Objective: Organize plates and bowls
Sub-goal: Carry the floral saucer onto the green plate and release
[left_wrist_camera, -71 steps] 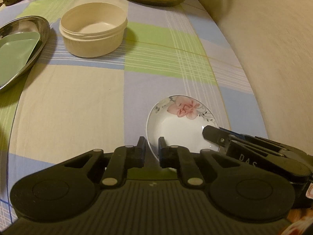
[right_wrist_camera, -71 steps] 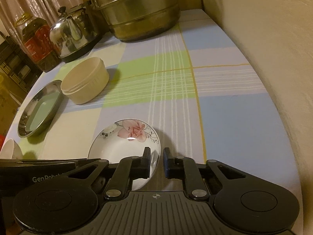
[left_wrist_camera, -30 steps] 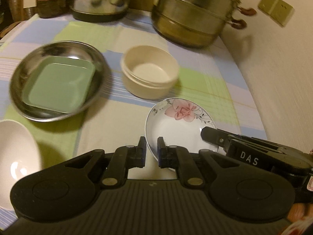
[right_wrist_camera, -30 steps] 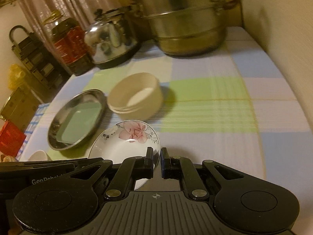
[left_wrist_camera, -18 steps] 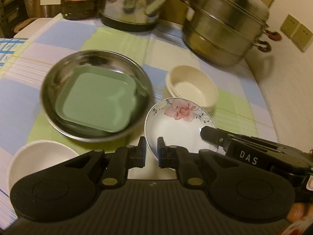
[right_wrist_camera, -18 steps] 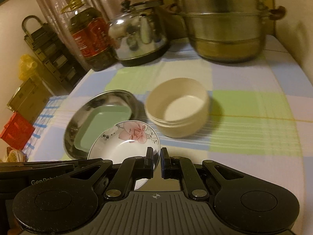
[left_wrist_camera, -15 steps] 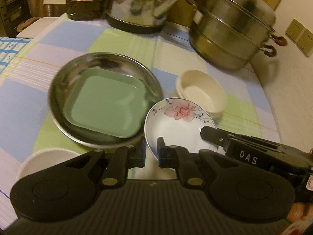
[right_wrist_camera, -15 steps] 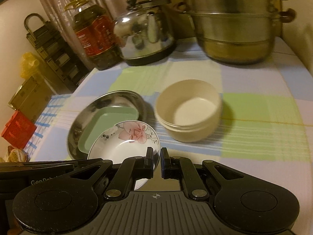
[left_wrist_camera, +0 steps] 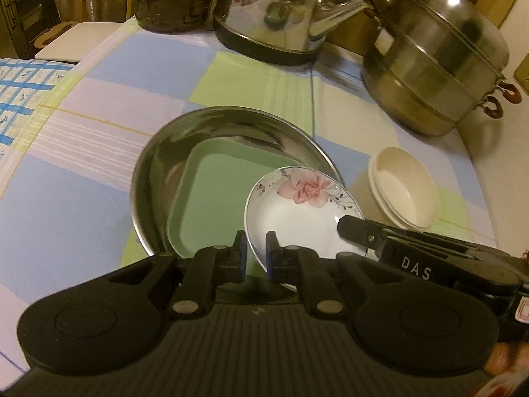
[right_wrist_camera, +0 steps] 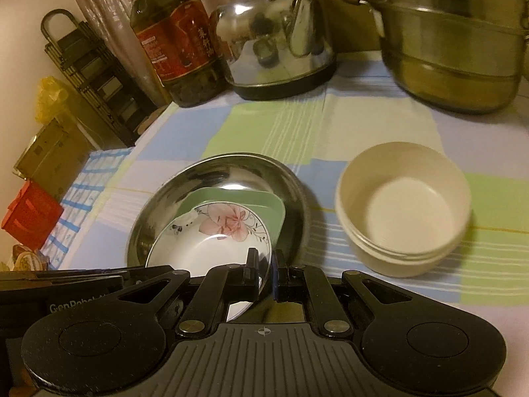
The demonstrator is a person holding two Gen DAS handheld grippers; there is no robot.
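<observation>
Two handheld grippers carry a small white floral dish (left_wrist_camera: 302, 208) above the checked tablecloth (left_wrist_camera: 82, 178), one on each side of its rim. The left gripper (left_wrist_camera: 257, 253) has its jaws pinched onto the near-left edge of the dish; the right gripper (right_wrist_camera: 267, 273) is clamped on the dish's near-right rim, w/ the rim seen between its closed pads. The dish hangs tilted over the near-right part of a round steel plate (left_wrist_camera: 158, 172), overlapping it in both views; whether it touches the plate can't be told. Inside the steel plate lies a square green plate (left_wrist_camera: 215, 198), flat on the bottom. Just to the right of the steel plate, sitting apart on the cloth, is a stack of cream bowls (right_wrist_camera: 403, 211), upright and nested. At the far side of the table stand a shiny steel kettle (right_wrist_camera: 274, 36) on a dark base, a big oil bottle (right_wrist_camera: 172, 39) w/ a red label to its left, & a large steel steamer pot (left_wrist_camera: 436, 66) w/ brown handles to its right. In the right wrist view, off the table's left edge, a black rack (right_wrist_camera: 86, 76), a cardboard box (right_wrist_camera: 49, 155) and a red box (right_wrist_camera: 29, 218) sit lower down. The room light is dim and yellowish.
</observation>
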